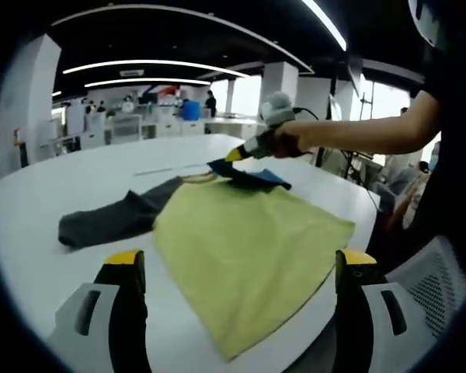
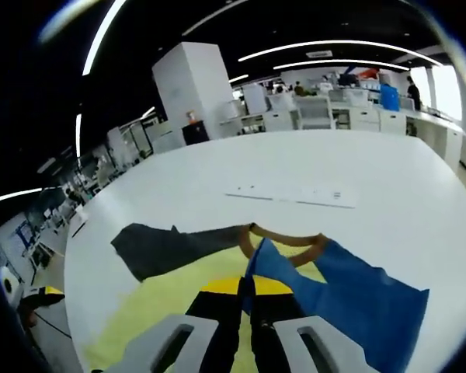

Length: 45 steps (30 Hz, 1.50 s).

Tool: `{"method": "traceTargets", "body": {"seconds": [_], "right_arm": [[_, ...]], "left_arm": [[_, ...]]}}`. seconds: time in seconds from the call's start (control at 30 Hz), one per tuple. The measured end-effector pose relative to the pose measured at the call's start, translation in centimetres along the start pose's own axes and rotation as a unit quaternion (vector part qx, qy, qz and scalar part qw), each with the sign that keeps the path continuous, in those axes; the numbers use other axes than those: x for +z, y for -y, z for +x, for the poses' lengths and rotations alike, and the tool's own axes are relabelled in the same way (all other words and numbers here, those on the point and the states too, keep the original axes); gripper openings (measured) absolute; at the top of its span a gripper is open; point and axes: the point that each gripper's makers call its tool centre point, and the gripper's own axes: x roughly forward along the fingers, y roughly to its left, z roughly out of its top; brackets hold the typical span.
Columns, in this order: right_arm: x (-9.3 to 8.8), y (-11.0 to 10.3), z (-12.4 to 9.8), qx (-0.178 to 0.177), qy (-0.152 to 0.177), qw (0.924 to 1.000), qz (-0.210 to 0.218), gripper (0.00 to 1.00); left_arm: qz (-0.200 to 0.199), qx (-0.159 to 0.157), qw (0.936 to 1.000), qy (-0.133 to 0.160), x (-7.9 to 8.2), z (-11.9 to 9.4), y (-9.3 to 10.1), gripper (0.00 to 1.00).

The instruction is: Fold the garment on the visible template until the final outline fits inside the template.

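A yellow-green shirt [image 1: 248, 241] lies flat on the white table [image 1: 62, 171], with a dark grey sleeve [image 1: 109, 217] spread to the left and a blue sleeve [image 1: 256, 177] at the far side. My left gripper [image 1: 241, 260] hovers open over the shirt's near hem and holds nothing. At the far side my right gripper [image 1: 231, 155] pinches the blue sleeve. In the right gripper view the right gripper [image 2: 247, 287] is shut on the blue sleeve [image 2: 349, 295] just beside the brown collar [image 2: 287, 237]. The grey sleeve [image 2: 167, 245] lies to the left there.
A person's arm [image 1: 357, 132] reaches in from the right, holding the right gripper. A mesh chair [image 1: 439, 280] stands at the table's near right edge. A flush panel [image 2: 295, 193] sits mid-table beyond the collar. Desks and columns fill the room behind.
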Motion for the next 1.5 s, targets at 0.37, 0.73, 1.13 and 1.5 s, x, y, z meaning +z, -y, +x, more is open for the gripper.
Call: {"method": "traceTargets", "body": {"seconds": [0.37, 0.73, 1.13, 1.5], "right_arm": [[0.4, -2.0, 2.1, 0.024, -0.013, 0.9995, -0.017, 0.00], [1.5, -4.0, 3.7, 0.047, -0.018, 0.9978, -0.042, 0.00], [1.2, -7.0, 5.2, 0.074, -0.033, 0.9938, -0.076, 0.00], [0.5, -9.8, 6.0, 0.100, -0.046, 0.9899, -0.090, 0.00]], "left_arm": [[0.004, 0.009, 0.9999, 0.000, -0.2, -0.3, -0.4, 0.99], [0.000, 0.015, 0.9999, -0.008, -0.7, -0.4, -0.8, 0.99], [-0.003, 0.016, 0.9998, -0.015, -1.2, -0.3, -1.1, 0.99], [-0.004, 0.019, 0.9997, -0.018, -1.4, -0.3, -1.5, 0.99]]}}
